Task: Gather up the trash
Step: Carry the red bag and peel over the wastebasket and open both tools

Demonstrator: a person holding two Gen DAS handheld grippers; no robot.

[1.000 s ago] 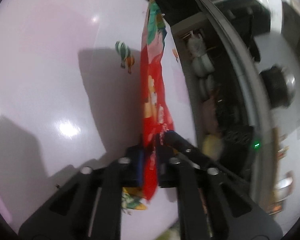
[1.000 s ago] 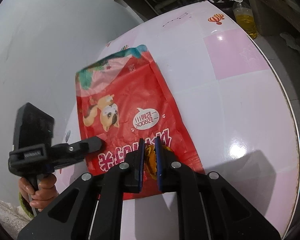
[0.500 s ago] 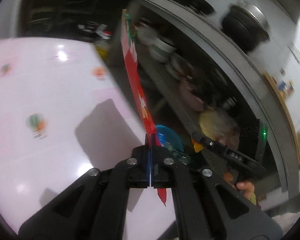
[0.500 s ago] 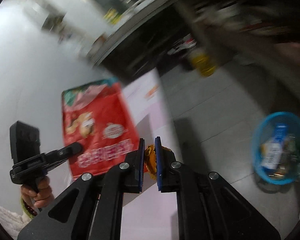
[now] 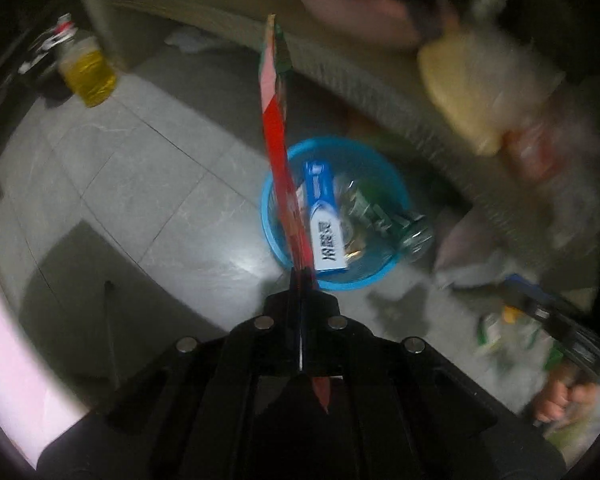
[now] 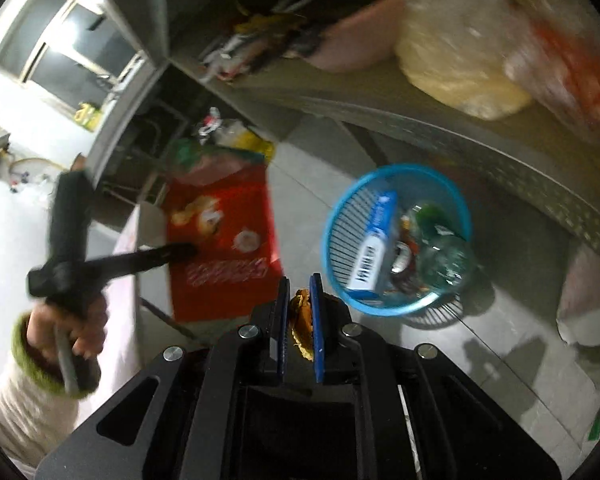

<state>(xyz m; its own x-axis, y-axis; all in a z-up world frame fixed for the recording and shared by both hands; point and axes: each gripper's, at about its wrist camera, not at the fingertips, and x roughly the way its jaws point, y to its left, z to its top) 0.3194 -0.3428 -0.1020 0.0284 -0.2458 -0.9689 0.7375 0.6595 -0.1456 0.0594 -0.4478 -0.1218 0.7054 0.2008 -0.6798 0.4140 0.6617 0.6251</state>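
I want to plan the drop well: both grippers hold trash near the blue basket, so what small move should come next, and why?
Probably carry the left gripper a little further, until the red snack bag hangs over the blue basket, then open. The bag is clamped and seems to reach over only the near rim. The right gripper, shut on a yellow scrap, is short of the basket.

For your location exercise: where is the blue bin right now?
The blue bin stands on the grey floor below the metal shelf, right of the red bag in the right wrist view, just ahead of both tongs.
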